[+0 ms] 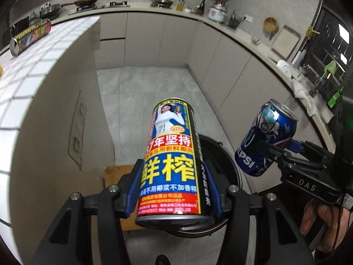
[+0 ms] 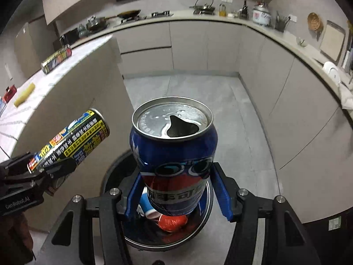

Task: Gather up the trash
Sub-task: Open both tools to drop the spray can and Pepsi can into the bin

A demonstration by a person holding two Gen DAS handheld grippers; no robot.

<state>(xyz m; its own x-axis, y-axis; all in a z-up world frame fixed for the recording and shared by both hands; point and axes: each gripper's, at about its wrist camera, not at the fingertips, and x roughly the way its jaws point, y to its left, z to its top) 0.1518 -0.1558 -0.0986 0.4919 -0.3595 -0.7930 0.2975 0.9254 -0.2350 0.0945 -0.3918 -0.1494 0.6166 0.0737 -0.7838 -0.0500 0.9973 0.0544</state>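
Both empty thin aluminium cans are handling light and dentable: left tool (image 1: 174,190) is gripping the tall coconut-juice can (image 1: 173,161) mid-body, right tool (image 2: 178,190) is clamping the blue Pepsi can (image 2: 176,161) low, over the round black bin (image 2: 198,229).

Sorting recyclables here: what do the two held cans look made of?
Pepsi can: likely thin aluminium, glossy blue print, bare silvery top with open mouth. Tall coconut-drink can: metal too, probably, glossy printed wall with a bare silvery rim; aluminium or steel can't be told.
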